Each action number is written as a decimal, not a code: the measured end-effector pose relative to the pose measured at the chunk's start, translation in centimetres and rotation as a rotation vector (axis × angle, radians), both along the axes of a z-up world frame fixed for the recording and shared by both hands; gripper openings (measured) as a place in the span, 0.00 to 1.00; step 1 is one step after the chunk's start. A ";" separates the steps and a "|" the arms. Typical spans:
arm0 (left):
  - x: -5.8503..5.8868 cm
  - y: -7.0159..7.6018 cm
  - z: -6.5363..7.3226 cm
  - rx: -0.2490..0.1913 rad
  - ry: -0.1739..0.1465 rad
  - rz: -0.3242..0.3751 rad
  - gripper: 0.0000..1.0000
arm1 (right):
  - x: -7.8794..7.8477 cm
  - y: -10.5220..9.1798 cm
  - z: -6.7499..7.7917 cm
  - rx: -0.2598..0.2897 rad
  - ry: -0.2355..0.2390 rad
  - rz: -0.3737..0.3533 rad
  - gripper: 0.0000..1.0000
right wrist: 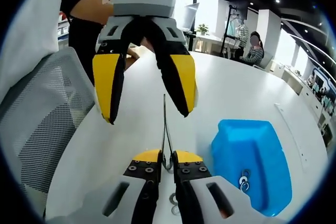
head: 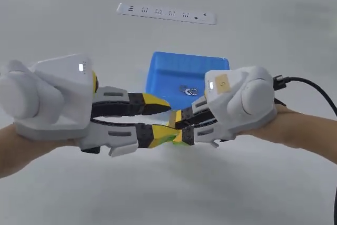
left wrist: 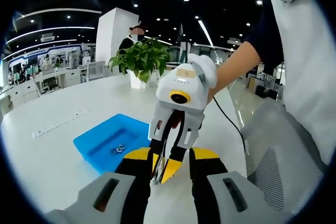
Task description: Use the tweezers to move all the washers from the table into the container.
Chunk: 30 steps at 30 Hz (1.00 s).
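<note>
My right gripper (right wrist: 167, 162) is shut on a pair of thin metal tweezers (right wrist: 166, 129) whose tips point away from me. My left gripper (right wrist: 148, 115) faces it with its yellow jaws open, one on each side of the tweezers' far end. In the head view the left gripper (head: 167, 121) and right gripper (head: 178, 126) meet tip to tip just in front of the blue container (head: 168, 69). A few washers (head: 188, 90) lie inside it. In the right gripper view, loose washers (right wrist: 172, 199) lie on the table beneath my right jaws.
A white power strip (head: 166, 13) lies on the table beyond the container. A mesh chair (left wrist: 283, 150) stands at the table's edge near me. A potted plant (left wrist: 142, 59) sits on the far side of the table.
</note>
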<state>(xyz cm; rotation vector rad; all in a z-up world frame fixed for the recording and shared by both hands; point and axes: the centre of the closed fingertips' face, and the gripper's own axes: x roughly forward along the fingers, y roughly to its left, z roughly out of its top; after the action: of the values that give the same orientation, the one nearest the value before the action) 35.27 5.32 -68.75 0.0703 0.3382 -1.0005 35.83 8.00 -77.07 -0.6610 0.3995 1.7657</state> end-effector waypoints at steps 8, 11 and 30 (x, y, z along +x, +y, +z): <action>-0.3 1.1 0.3 0.001 -0.006 0.055 0.42 | 0.8 -0.5 1.5 0.014 -0.016 -0.029 0.09; -0.4 1.2 0.4 -0.022 0.006 0.067 0.43 | 1.1 -0.8 2.3 0.027 -0.010 -0.043 0.09; -0.8 1.3 0.4 -0.041 0.006 0.084 0.54 | 3.5 -2.3 7.9 0.084 -0.048 -0.094 0.09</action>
<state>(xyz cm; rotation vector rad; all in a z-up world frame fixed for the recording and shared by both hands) 34.52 6.63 -68.37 0.0154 0.3233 -0.9243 39.28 5.72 -69.17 -0.6141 0.3167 1.6650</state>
